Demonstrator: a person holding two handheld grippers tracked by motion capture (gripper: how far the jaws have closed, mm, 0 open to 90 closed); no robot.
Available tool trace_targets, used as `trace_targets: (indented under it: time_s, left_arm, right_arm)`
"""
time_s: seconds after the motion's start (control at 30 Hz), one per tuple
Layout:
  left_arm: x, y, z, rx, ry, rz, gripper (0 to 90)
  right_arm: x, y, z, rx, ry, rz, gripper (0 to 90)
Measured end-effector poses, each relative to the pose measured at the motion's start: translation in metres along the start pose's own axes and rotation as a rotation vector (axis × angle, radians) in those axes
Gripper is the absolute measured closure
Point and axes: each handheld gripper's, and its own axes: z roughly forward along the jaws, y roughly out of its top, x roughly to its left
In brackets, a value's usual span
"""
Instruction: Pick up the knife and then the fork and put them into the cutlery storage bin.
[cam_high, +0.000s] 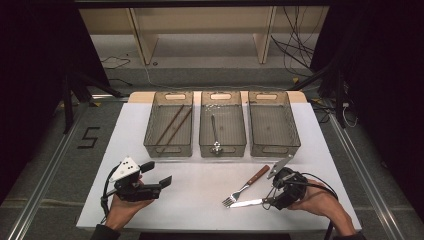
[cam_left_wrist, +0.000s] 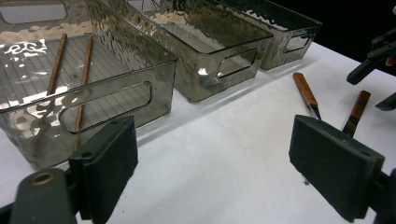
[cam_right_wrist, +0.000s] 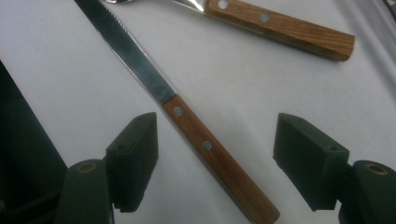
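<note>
A wooden-handled knife (cam_high: 246, 203) lies on the white table (cam_high: 200, 180) at the front right, its blade pointing left. My right gripper (cam_high: 270, 196) hovers over it, open, and the knife handle (cam_right_wrist: 210, 149) lies on the table between the spread jaws, touching neither pad. A wooden-handled fork (cam_high: 247, 186) lies just beyond the knife, and its handle (cam_right_wrist: 280, 28) shows at the top of the right gripper view. My left gripper (cam_high: 157, 173) rests at the front left, open with nothing between its jaws (cam_left_wrist: 224, 158).
Three clear grey bins stand in a row at the back of the table. The left bin (cam_high: 168, 150) holds two brown chopsticks (cam_left_wrist: 56, 65), the middle bin (cam_high: 222, 151) a metal spoon (cam_high: 215, 135), and the right bin (cam_high: 275, 149) nothing.
</note>
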Motion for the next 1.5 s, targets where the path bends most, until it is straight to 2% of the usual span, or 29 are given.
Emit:
trace_targets:
  time_s: [0.13, 0.27, 0.83, 0.9, 1.1, 1.5]
  left_arm:
    - [0.000, 0.000, 0.000, -0.001, 0.000, -0.001, 14.8]
    - [0.000, 0.000, 0.000, -0.001, -0.001, -0.001, 14.9]
    - [0.000, 0.000, 0.000, -0.001, -0.001, -0.001, 14.8]
    - [0.000, 0.000, 0.000, 0.000, -0.001, 0.000, 14.8]
    - [0.000, 0.000, 0.000, 0.000, -0.001, 0.001, 14.9]
    - [0.000, 0.000, 0.000, 0.006, -0.001, 0.009, 14.9]
  right_arm:
    - [0.000, 0.005, 0.005, 0.054, 0.001, -0.035, 30.2]
    - [0.000, 0.006, 0.009, 0.070, 0.004, -0.047, 33.0]
    - [0.004, 0.015, 0.024, 0.165, 0.034, -0.137, 57.8]
    - [0.006, 0.016, 0.023, 0.171, 0.034, -0.134, 59.9]
    - [0.009, 0.016, 0.023, 0.196, 0.031, -0.197, 65.1]
    - [0.014, 0.014, 0.022, 0.215, 0.044, -0.250, 74.6]
